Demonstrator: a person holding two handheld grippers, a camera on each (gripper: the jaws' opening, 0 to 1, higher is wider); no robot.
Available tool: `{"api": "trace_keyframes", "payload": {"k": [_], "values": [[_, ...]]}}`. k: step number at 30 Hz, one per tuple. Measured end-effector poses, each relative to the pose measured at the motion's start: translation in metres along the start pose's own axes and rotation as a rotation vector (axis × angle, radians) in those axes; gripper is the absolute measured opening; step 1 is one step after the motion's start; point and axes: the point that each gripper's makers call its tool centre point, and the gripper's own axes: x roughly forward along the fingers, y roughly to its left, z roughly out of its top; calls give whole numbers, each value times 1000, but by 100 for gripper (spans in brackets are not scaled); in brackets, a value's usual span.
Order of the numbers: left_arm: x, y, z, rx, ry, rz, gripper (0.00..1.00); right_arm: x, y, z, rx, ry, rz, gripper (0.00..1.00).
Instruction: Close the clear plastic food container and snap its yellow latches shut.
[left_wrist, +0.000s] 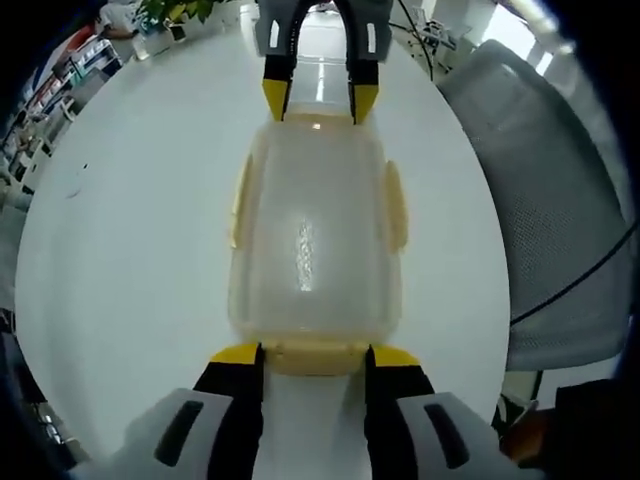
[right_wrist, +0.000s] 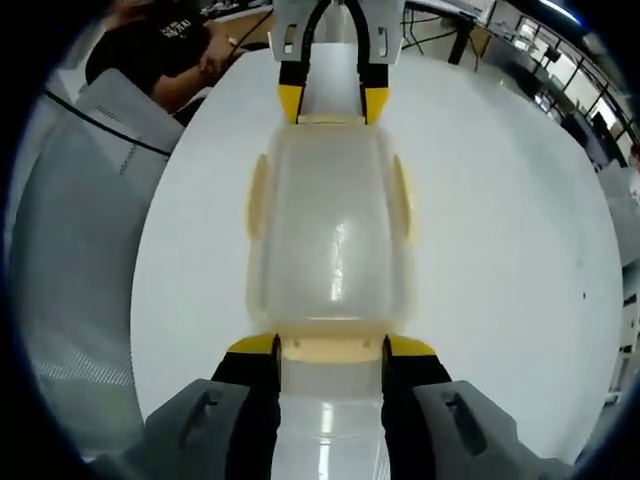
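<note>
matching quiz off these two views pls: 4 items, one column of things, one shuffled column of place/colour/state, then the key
Things:
1. container
2. left claw
3. right claw
4. chair

Descriptions:
A. grey mesh, beside the table
B. clear plastic, lid on, lying on the white table
C. open, tips either side of the end latch in the right gripper view
D. open, tips either side of the end latch in the left gripper view

Pairs: 1-B, 2-D, 3-C, 4-A
</note>
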Motion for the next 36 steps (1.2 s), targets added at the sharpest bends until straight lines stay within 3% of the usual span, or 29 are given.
{"api": "trace_keyframes", "payload": {"k": [15,21,26,36], "values": [[-43,-11,14,-25,-16,40,33,-42,4,15,-43,-68,-13,35],[-55,-17,29,-30,-13,64,33,-55,8,10,-63,-76,-21,35],[-56,-19,44,-33,-3,79,33,-70,10,-1,-75,-89,-34,35],[-51,-16,96,-11,-1,89,33,-96,8,-44,-66,-94,-58,35]]}}
